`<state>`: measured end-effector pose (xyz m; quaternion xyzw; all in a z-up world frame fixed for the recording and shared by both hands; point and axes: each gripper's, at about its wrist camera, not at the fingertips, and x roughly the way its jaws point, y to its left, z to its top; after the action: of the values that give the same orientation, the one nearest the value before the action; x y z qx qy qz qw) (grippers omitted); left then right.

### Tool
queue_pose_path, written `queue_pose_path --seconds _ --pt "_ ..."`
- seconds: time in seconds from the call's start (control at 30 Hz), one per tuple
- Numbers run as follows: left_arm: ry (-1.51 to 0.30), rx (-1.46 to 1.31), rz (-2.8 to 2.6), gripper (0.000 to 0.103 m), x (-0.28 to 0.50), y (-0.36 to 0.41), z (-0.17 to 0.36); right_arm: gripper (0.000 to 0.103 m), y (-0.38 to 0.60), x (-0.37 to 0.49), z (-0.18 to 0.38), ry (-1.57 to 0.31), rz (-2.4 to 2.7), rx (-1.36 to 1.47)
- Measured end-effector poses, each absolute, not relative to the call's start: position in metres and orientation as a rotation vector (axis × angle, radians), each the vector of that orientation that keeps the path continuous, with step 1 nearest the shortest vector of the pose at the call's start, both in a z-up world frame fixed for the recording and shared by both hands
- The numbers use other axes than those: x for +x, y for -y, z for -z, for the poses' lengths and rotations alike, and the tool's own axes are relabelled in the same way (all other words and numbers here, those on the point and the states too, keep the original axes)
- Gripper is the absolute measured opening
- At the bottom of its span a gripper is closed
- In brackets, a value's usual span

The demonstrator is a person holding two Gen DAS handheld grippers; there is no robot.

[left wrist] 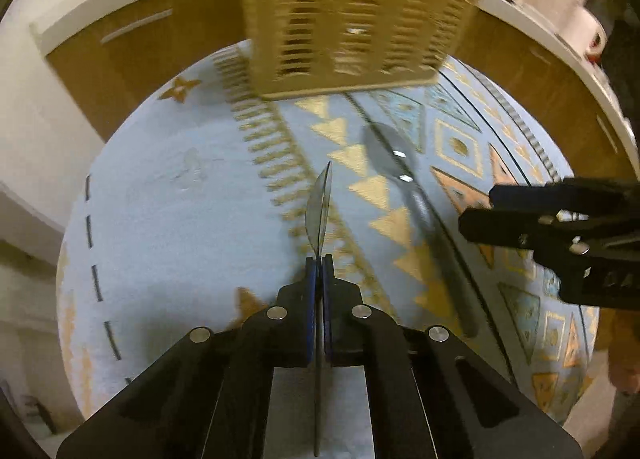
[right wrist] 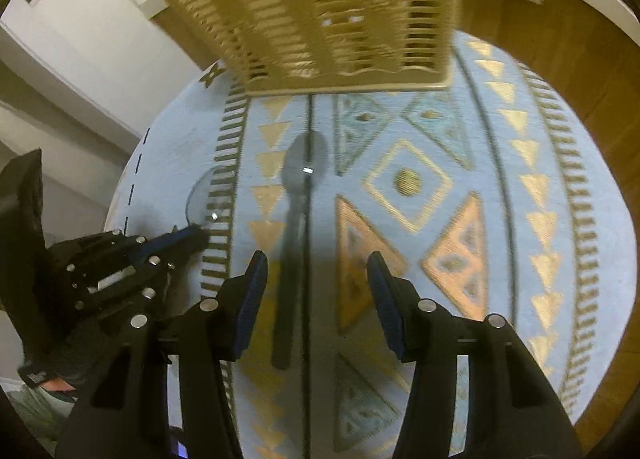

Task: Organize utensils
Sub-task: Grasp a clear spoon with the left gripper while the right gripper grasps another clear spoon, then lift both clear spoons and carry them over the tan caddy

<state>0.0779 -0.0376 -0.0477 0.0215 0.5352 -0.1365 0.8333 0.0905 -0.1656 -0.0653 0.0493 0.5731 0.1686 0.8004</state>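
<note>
My left gripper (left wrist: 319, 261) is shut on the thin handle of a metal spoon (left wrist: 320, 203), whose bowl sticks up ahead, seen edge-on. In the right wrist view this gripper (right wrist: 192, 237) is at the left with the spoon's bowl (right wrist: 204, 195) beyond it. A second spoon (left wrist: 394, 163) with a dark handle lies on the blue patterned rug (left wrist: 168, 187). My right gripper (right wrist: 317, 263) stands open over that spoon (right wrist: 298, 179), whose handle runs close to the left finger (right wrist: 252, 291) without touching either pad. A tan slotted basket (right wrist: 320, 19) stands just beyond both spoons.
Wooden cabinet fronts (left wrist: 132, 59) with a white counter edge curve behind the basket (left wrist: 352, 15). Jars and a white roll (left wrist: 588, 25) sit on the counter. White wall and a step (right wrist: 80, 71) lie off the rug's left side.
</note>
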Motion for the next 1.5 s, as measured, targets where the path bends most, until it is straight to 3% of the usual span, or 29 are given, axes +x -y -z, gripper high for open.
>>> queue_pose_path --seconds 0.37,0.6,0.67,0.77,1.13,1.5 --pt "-1.095 -0.057 0.253 0.001 0.095 -0.003 0.036 0.042 0.120 0.124 0.077 -1.330 -0.261 -0.016" --pt "-1.069 -0.075 0.276 0.001 0.089 -0.005 0.032 0.036 0.091 0.122 0.081 -1.300 -0.175 -0.153" --pt "-1.062 -0.082 0.280 0.001 0.088 -0.006 0.031 0.032 0.083 0.118 0.081 -1.290 -0.160 -0.177" --pt "-1.057 -0.080 0.286 0.001 0.087 -0.006 0.032 0.011 0.075 0.117 0.081 -1.285 -0.174 -0.169" --pt "-1.033 -0.094 0.294 0.001 0.087 -0.012 0.026 0.010 0.090 0.097 0.074 -1.283 -0.228 -0.118" --pt "-0.885 -0.163 0.337 0.001 0.079 -0.014 -0.008 0.010 0.149 0.064 0.038 -1.107 -0.344 0.078"
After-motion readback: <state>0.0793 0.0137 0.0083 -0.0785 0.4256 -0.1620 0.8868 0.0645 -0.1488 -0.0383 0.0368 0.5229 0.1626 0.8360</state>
